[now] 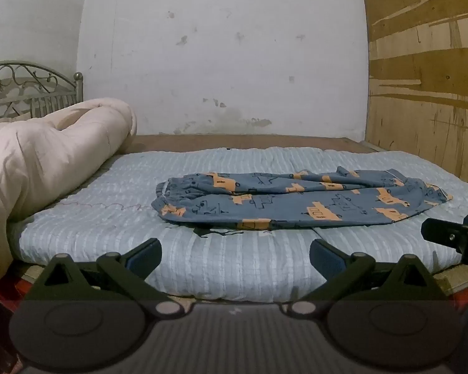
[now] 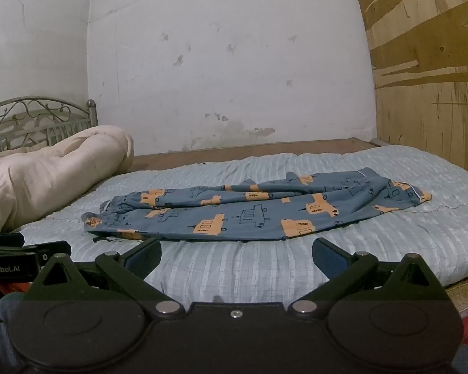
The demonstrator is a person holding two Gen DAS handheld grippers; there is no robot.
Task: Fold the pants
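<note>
Pale blue ribbed bedding (image 1: 109, 187) covered the bed across both views. Blue pants (image 1: 296, 199) printed with orange vehicles lay flat at centre frame, waistband to the left, legs running right. At the lower edge, the left hand-held gripper (image 1: 235, 254) and the right hand-held gripper (image 2: 237, 254) were fully spread, grasping nothing, short of the pants.

Bed (image 1: 184, 141) with bedding and one garment.
A pale blue ribbed quilt (image 1: 234, 258) covers most of the bed, leaving a brown strip bare along the far edge. Blue pants (image 1: 296, 202) with orange vehicle print lie lengthwise mid-quilt, waistband toward the headboard end. A rolled cream comforter (image 1: 46, 155) rests at that end, by the metal headboard (image 1: 31, 90).
</note>
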